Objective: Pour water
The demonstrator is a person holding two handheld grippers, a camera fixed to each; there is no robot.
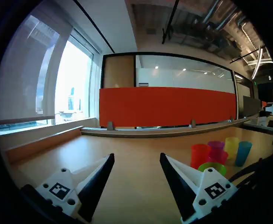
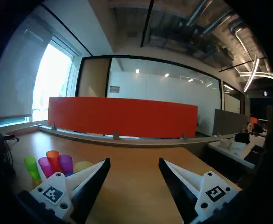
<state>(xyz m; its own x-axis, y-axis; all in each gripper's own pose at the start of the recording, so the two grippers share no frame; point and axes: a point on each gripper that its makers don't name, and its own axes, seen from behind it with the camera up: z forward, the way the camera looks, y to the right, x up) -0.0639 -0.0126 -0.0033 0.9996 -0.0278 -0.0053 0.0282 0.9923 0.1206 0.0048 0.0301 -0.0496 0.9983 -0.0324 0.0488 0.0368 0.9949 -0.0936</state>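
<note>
Several coloured plastic cups stand in a cluster on the wooden table. In the left gripper view they sit to the right: an orange-red cup (image 1: 199,155), a magenta cup (image 1: 216,149), a yellow cup (image 1: 232,146), a blue cup (image 1: 243,153) and a green cup (image 1: 212,168) close behind my right finger. My left gripper (image 1: 136,158) is open, with bare tabletop between its fingers. In the right gripper view the cups stand at the left: green (image 2: 31,166), pink (image 2: 46,167), orange (image 2: 53,158), purple (image 2: 65,164), yellow (image 2: 83,166). My right gripper (image 2: 134,163) is open and holds nothing.
The wooden table (image 1: 136,149) runs back to an orange divider panel (image 1: 166,106) with a glass wall behind it. A window (image 1: 71,89) and a low ledge (image 1: 43,143) lie along the left. Another desk with clutter (image 2: 241,143) stands at the right.
</note>
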